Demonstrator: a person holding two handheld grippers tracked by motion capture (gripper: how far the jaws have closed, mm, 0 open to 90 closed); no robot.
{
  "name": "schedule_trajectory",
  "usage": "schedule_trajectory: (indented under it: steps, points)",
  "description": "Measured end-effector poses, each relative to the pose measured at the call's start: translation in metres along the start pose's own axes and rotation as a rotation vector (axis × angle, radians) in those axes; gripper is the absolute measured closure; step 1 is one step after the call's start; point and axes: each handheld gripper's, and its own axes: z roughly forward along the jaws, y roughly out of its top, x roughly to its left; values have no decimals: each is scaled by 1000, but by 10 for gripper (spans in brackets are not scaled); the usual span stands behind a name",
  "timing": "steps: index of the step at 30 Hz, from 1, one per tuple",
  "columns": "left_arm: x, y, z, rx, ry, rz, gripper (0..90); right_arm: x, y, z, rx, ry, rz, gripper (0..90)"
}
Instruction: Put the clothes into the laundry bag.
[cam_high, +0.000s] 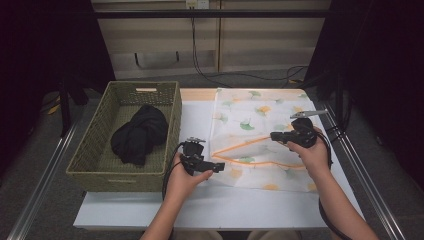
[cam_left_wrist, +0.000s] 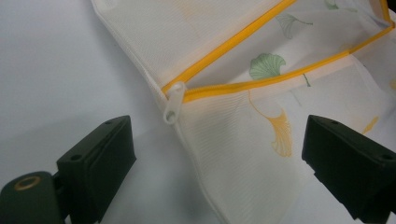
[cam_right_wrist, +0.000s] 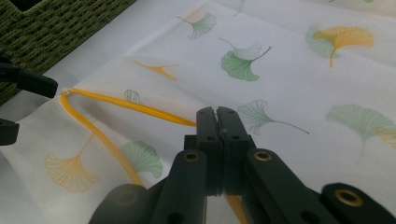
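A white table (cam_high: 150, 210) carries a mesh laundry bag (cam_high: 260, 140), printed with green and yellow leaves, on its right half. The bag lies flat, with an orange zipper (cam_high: 250, 162) open in a narrow wedge across its near part; the wedge's point faces left.

The left gripper (cam_high: 216, 166), held in the person's left hand (cam_high: 185, 180), sits at the bag's near left corner. In the left gripper view its jaws stand wide apart, one over bare table and one over the mesh, with the white zipper pull (cam_left_wrist: 172, 103) lying between and beyond them, touched by neither.

The right gripper (cam_high: 274, 136), in the right hand (cam_high: 312, 152), rests over the upper zipper edge further right. In the right gripper view its jaws are pressed together at the orange tape (cam_right_wrist: 135, 108); they appear to pinch the edge of the bag there, though the jaws themselves hide the contact.

A green woven basket (cam_high: 90, 160) stands on the left of the table, its right wall just beside the bag's left edge and close to the left gripper. A bundle of black cloth (cam_high: 140, 132) lies inside it. Cables (cam_high: 200, 60) hang down the wall beyond the table's far edge.
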Motion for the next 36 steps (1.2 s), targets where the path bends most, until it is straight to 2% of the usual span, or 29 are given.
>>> schedule_trajectory:
  steps: [9,13,19,25,36]
  points:
    - [1,0,0,-2,3,-5,94,2,5,0,-10,-1,-8,894]
    - [0,-1,1,-5,3,-5,93,-1,6,-1,-31,20,19,894]
    - [0,-1,2,2,3,-4,93,1,8,-3,-29,0,3,895]
    - [0,0,0,-2,2,-1,93,2,12,-5,-38,4,-3,897]
    - [0,0,-1,1,3,3,92,2,20,-12,-56,9,12,897]
